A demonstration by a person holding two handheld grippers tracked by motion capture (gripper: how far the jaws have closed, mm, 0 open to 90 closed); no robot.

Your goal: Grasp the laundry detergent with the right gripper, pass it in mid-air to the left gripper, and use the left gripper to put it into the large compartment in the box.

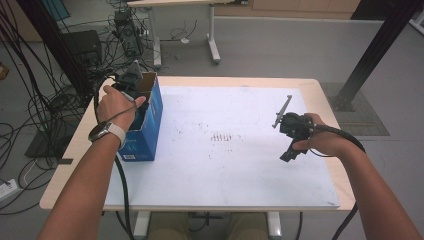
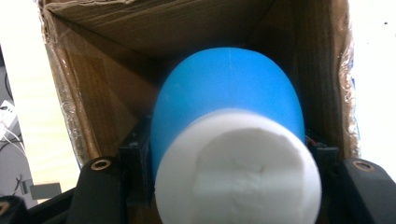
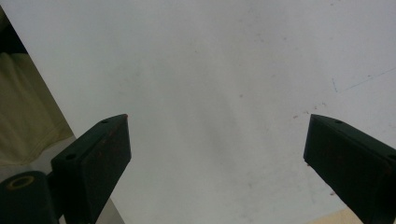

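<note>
The blue bottle [image 2: 229, 98] with its white cap [image 2: 238, 168] sits clamped in the left tool [image 2: 231, 158], inside the open cardboard box [image 2: 88, 93], cap end toward the camera and body pointing down into the box. In the high view that box [image 1: 150, 125], blue on its outer face, stands at the left edge of the worktop [image 1: 225, 165], with the left tool [image 1: 131, 82] dipped into its open top.

The step in hand looks like either lifting the bottle out of the box or setting it in; I cannot tell which. Either way, the move calls for a straight path along the box's axis, keeping the bottle off the brown walls and the taped rim, since the box could tip or slide if the bottle catches. The jaws should keep their squeeze just below the cap, where they press both sides of the body.

The bottle is smooth, rounded and plain blue with a faint moulding seam; the cap is wide, flat-topped and matte white.

The right tool [image 1: 295, 137] hangs above the worktop well to the right of the box, jaws wide apart with nothing between them.
</note>
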